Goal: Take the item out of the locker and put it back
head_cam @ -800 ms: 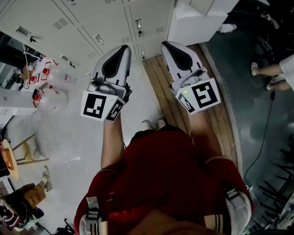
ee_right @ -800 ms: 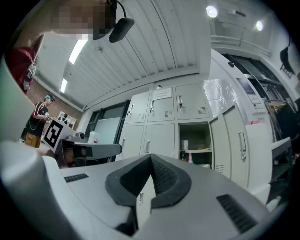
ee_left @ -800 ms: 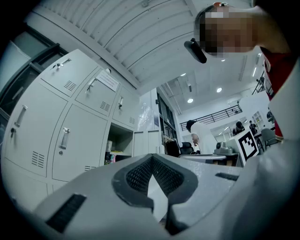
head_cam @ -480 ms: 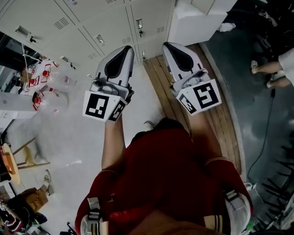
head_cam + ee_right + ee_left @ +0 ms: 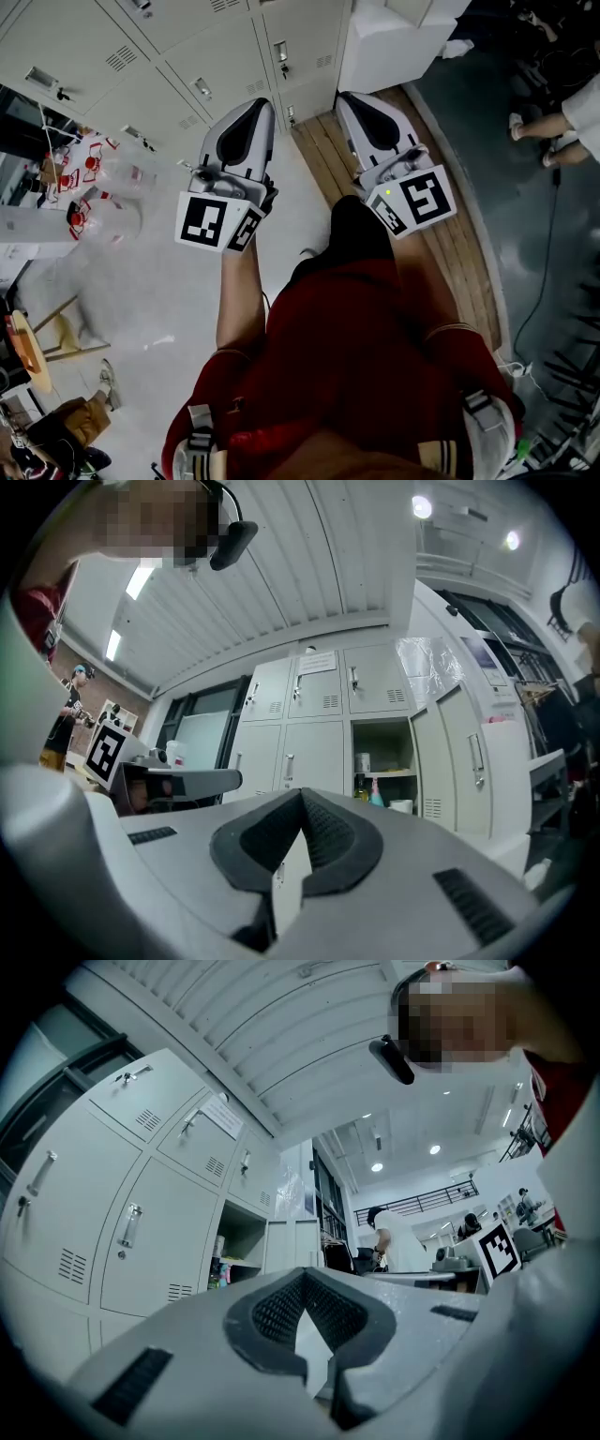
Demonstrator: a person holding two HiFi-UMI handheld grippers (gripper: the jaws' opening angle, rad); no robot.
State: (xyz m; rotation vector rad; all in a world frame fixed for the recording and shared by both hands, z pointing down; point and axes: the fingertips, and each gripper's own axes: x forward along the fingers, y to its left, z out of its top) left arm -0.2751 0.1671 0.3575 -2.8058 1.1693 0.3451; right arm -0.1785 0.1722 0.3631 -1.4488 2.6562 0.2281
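Both tools are pinched shut with nothing in them: left tool (image 5: 302, 1277), right tool (image 5: 302, 797). Far ahead, one open locker (image 5: 384, 738) holds a white jar (image 5: 361, 761) on its upper shelf, with bottles (image 5: 368, 789) and a white cup (image 5: 401, 806) below, well apart from either tool.

Both arms reach forward toward the lockers (image 5: 178, 42), side by side and slightly apart. The left gripper (image 5: 255, 107) and the right gripper (image 5: 350, 97) point at the lockers' lower doors, tipped a little above level (marker cubes (image 5: 211, 223) at the ends away from the lockers). Each pair of jaws is closed tip to tip, nothing between them. The bare left forearm (image 5: 239, 300) runs straight back from its gripper
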